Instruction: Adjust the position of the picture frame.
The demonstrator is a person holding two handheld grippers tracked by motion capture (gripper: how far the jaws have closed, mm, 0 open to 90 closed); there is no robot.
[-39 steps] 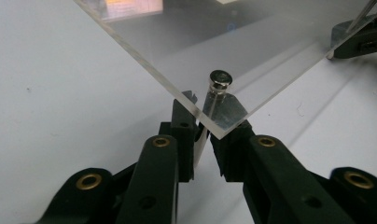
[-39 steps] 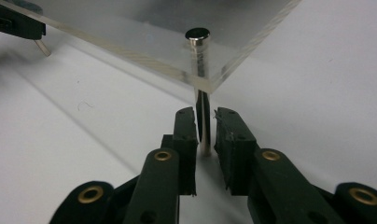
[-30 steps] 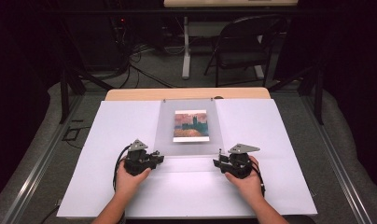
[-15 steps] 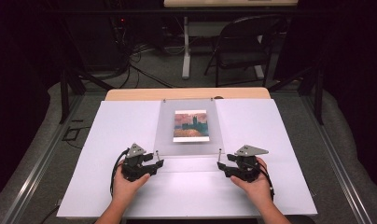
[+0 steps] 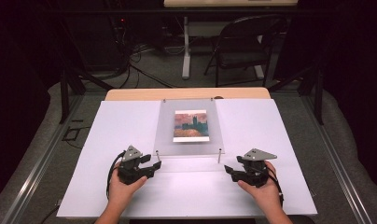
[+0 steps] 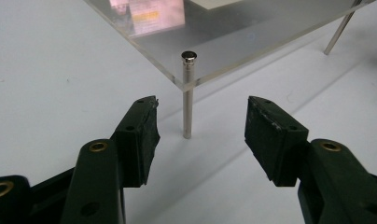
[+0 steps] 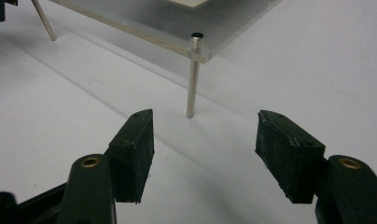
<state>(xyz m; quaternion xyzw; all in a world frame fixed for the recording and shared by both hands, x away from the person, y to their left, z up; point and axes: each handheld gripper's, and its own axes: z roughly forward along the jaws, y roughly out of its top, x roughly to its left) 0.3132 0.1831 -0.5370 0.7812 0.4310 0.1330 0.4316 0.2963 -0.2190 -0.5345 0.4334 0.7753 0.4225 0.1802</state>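
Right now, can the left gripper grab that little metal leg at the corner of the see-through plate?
Probably yes. The left gripper is open, and the metal leg stands just beyond its jaws, roughly between them, with only bare white table in the gap. The clear plate overhangs above.

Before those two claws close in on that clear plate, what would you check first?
1. Left gripper open: ok, its jaws stand wide apart.
2. Right gripper open: ok, wide apart too.
3. Left near leg lined up between the left jaws: ok, it stands ahead of the gap, untouched.
4. Right near leg lined up: ok, ahead of the gap, untouched.
5. Clear plate level on its legs: ok, as far as the high view shows.
6. Picture fixed to the plate: cannot tell.
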